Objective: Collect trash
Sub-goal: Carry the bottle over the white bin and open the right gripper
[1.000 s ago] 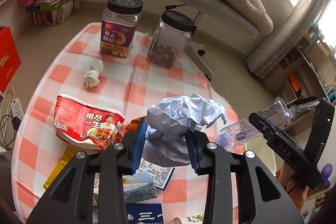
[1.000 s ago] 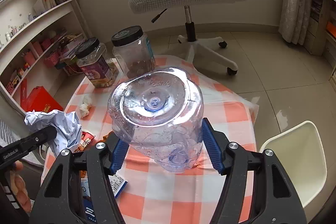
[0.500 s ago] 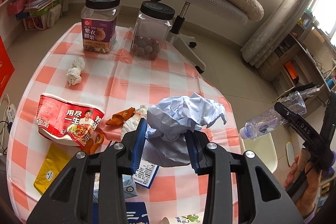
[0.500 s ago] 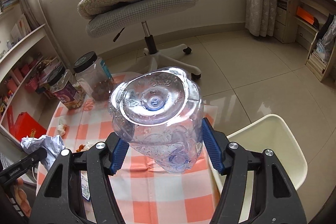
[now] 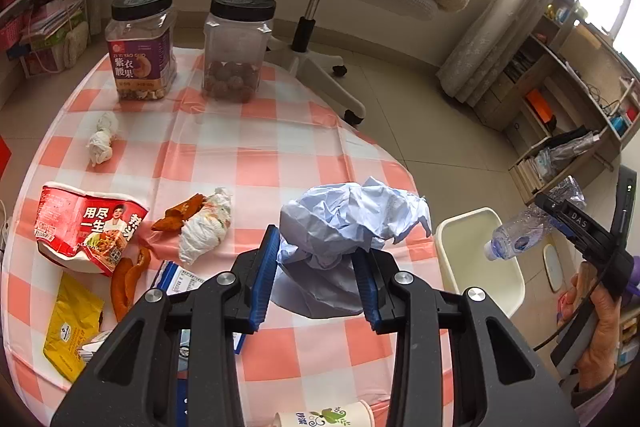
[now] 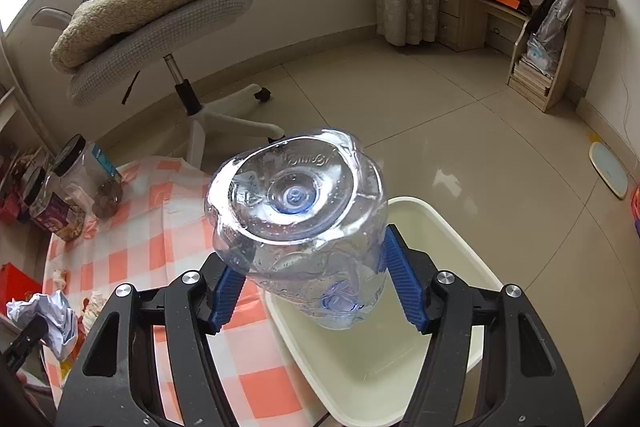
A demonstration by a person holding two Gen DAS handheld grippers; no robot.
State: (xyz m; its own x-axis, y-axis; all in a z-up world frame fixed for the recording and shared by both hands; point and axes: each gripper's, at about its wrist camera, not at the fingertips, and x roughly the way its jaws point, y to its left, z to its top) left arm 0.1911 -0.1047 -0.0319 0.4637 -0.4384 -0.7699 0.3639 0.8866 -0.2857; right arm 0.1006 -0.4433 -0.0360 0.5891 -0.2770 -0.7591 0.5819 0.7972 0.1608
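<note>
Right wrist view: I'm now seeing the crushed water bottle point(image 6: 296, 215), clamped between right gripper point(image 6: 312, 287) pads, hanging over the white bin point(image 6: 452, 247), previously beyond the table point(image 6: 132, 227). Left gripper point(image 5: 316, 267) is pinching crumpled blue paper point(image 5: 352, 219) above the tablecloth.

Clear, glossy plastic bottle point(image 6: 296, 223); crumpled matt paper point(image 5: 352, 223); smooth cream plastic bin point(image 6: 452, 247); glossy checked tablecloth point(image 5: 256, 155).

I've swung my right gripper point(image 6: 312, 291) off the checked table point(image 6: 132, 239), and its clear plastic bottle point(image 6: 298, 223) now hangs over the cream bin point(image 6: 448, 239) that came into view at five o'clock. My left gripper point(image 5: 318, 277) carried the crumpled blue paper point(image 5: 348, 223) toward three o'clock, so the bin point(image 5: 472, 239) now shows beside it and the table's litter has slid toward nine.
</note>
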